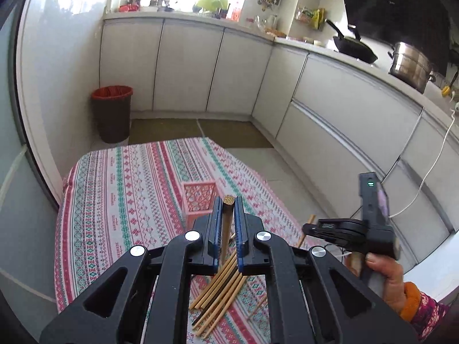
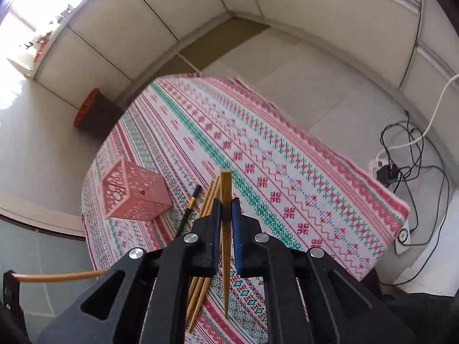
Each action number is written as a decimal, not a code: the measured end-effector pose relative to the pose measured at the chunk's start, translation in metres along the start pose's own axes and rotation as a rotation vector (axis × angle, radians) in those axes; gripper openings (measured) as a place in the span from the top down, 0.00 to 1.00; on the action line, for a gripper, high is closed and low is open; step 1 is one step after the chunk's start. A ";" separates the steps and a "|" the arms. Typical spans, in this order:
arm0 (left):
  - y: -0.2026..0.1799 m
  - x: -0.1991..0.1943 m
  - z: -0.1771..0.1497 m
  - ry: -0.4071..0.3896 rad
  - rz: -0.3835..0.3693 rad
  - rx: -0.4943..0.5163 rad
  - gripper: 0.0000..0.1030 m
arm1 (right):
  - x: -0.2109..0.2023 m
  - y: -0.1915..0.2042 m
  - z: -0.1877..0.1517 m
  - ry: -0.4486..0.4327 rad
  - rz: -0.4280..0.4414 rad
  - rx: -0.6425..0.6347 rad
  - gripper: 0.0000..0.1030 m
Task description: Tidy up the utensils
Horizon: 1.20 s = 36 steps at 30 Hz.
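Chopsticks (image 1: 218,298) of pale bamboo lie fanned on your woven patterned tablecloth (image 1: 123,200), near the pink lattice holder (image 2: 134,197). Your left gripper (image 1: 228,215) clamps a round brown chopstick (image 1: 226,223); your right gripper (image 2: 225,212) pinches a square-ended bamboo chopstick (image 2: 225,189).

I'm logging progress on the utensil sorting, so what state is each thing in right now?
Left tool: shut on a dark chopstick, lifted.
Right tool: shut on a bamboo chopstick, lifted.
Pink holder: on the tablecloth, apparently tipped on its side; contents not visible.
Loose chopsticks: lying in a pile on the cloth, not yet in the holder.
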<state>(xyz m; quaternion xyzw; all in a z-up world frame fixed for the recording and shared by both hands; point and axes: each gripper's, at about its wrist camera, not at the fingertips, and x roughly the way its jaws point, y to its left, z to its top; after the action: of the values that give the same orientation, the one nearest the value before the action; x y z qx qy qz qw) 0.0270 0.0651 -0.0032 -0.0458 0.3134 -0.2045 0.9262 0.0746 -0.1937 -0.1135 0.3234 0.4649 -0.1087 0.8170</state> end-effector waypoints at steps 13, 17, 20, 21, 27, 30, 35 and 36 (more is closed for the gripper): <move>-0.012 -0.018 0.065 -0.147 0.045 -0.050 0.93 | -0.131 0.030 0.075 -0.274 0.265 -0.039 0.93; 0.022 0.020 0.058 0.081 0.079 -0.163 0.68 | -0.139 0.052 0.085 -0.304 0.338 -0.081 0.93; 0.053 0.085 0.011 0.373 0.154 -0.163 0.58 | -0.135 0.064 0.089 -0.296 0.372 -0.106 0.93; 0.060 0.107 -0.008 0.468 0.163 -0.141 0.58 | -0.131 0.066 0.090 -0.294 0.381 -0.111 0.93; 0.098 0.197 -0.088 0.749 0.316 -0.046 0.60 | -0.109 0.069 0.094 -0.237 0.389 -0.105 0.93; 0.095 0.211 -0.085 0.729 0.318 -0.019 0.60 | -0.106 0.069 0.099 -0.239 0.385 -0.097 0.93; 0.093 0.231 -0.091 0.758 0.313 0.000 0.84 | -0.097 0.068 0.105 -0.227 0.375 -0.095 0.93; 0.093 0.230 -0.090 0.753 0.309 -0.011 0.91 | -0.095 0.066 0.105 -0.226 0.373 -0.096 0.93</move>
<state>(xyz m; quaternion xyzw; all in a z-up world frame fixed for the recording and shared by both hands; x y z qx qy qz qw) 0.1709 0.0596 -0.2244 0.0753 0.6350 -0.0636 0.7662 0.1267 -0.2204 0.0317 0.3504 0.3070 0.0308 0.8843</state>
